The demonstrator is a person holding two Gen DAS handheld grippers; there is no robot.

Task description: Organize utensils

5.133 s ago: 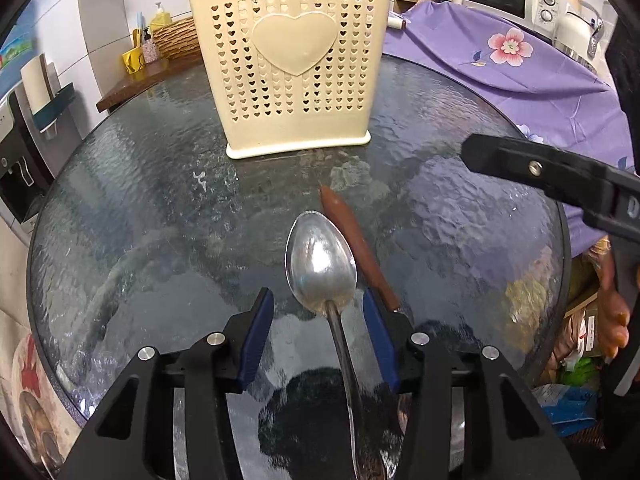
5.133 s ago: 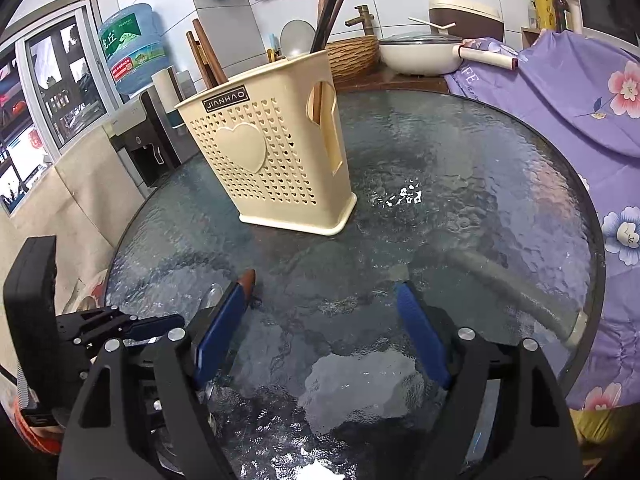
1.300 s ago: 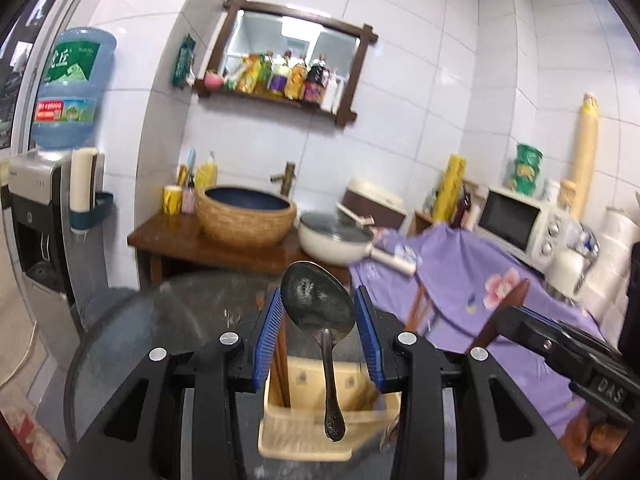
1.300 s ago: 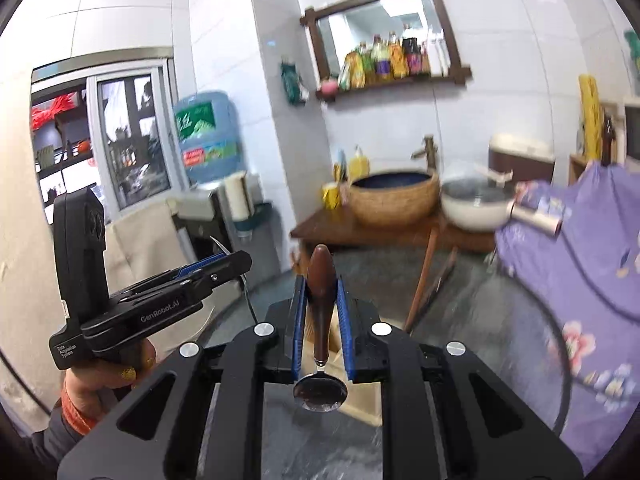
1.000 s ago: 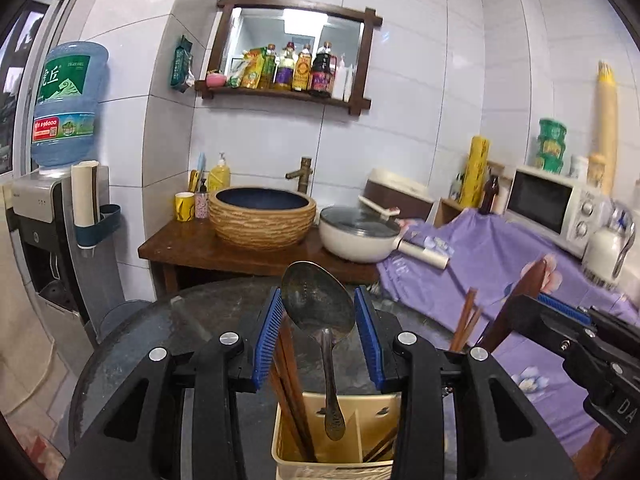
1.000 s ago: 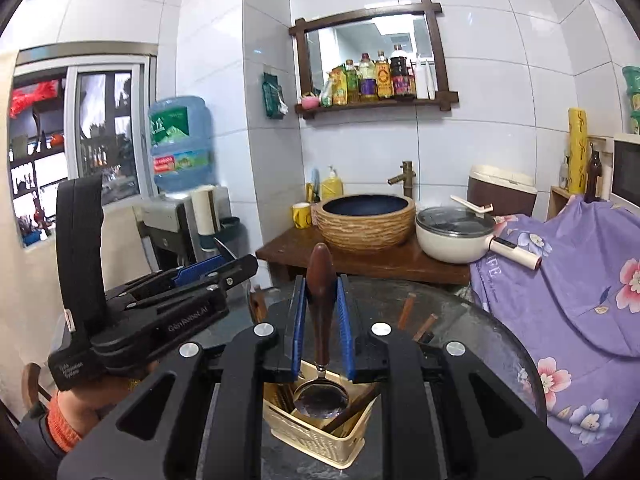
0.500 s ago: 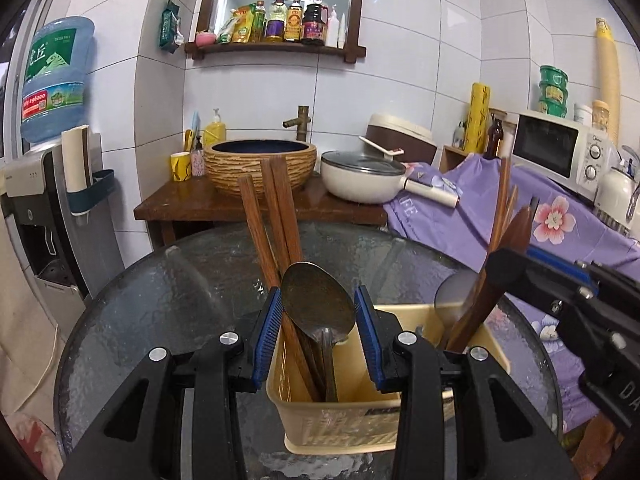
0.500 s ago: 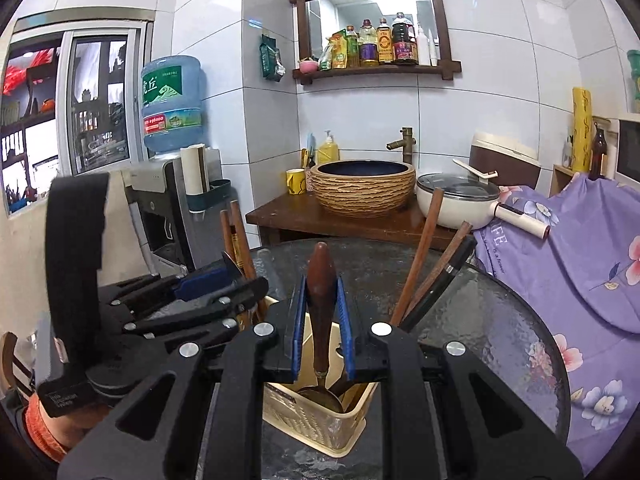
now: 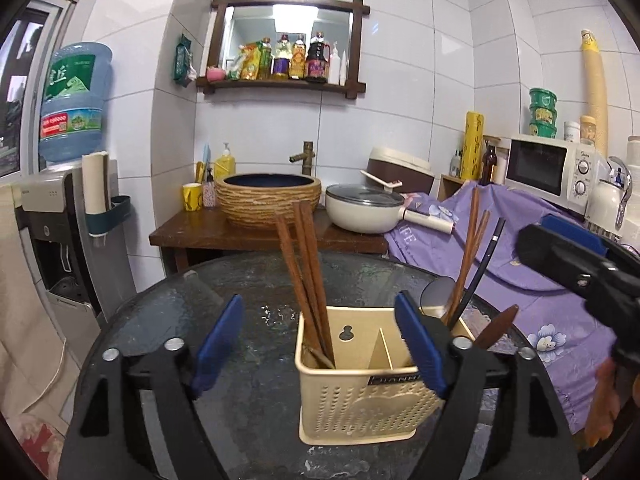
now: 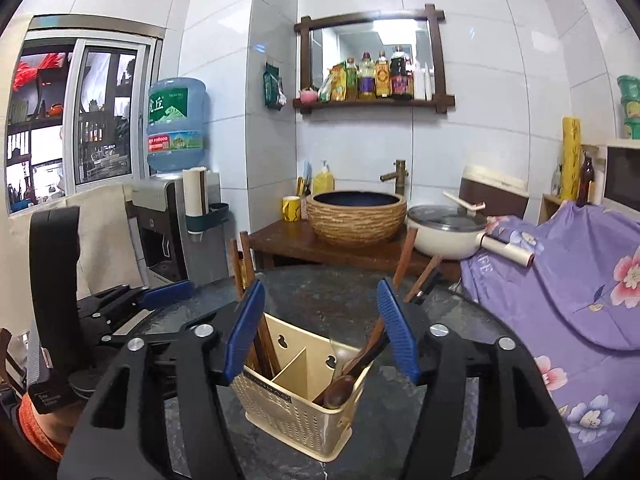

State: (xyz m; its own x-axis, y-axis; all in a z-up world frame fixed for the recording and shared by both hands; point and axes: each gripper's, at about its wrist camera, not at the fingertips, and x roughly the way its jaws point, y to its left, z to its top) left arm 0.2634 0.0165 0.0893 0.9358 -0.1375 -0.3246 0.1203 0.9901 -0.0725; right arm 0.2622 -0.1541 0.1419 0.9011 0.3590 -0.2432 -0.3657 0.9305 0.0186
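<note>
Utensils first: we see a metal spoon with a round bowl (image 9: 437, 293) and a dark wooden spoon (image 10: 339, 393) standing in the right compartment of the cream perforated plastic utensil holder (image 9: 362, 406), next to reddish-brown and black chopsticks (image 9: 469, 258). Its left compartment holds three brown wooden chopsticks (image 9: 303, 276) leaning left; a divider sits between. The holder stands on the round dark textured-glass table (image 9: 256, 384).

We have the left gripper (image 9: 319, 343) just above the holder, blue-padded jaws having just been opening, spread wide, nothing between the pads. The right gripper (image 10: 321, 332) is likewise over the holder, jaws having just been opening, wide apart, nothing gripped; the wooden spoon sits below them in the holder.

Behind the table: a woven-look basin (image 10: 357, 216), a white lidded pan (image 10: 447, 231), purple floral cloth (image 10: 568, 280).
</note>
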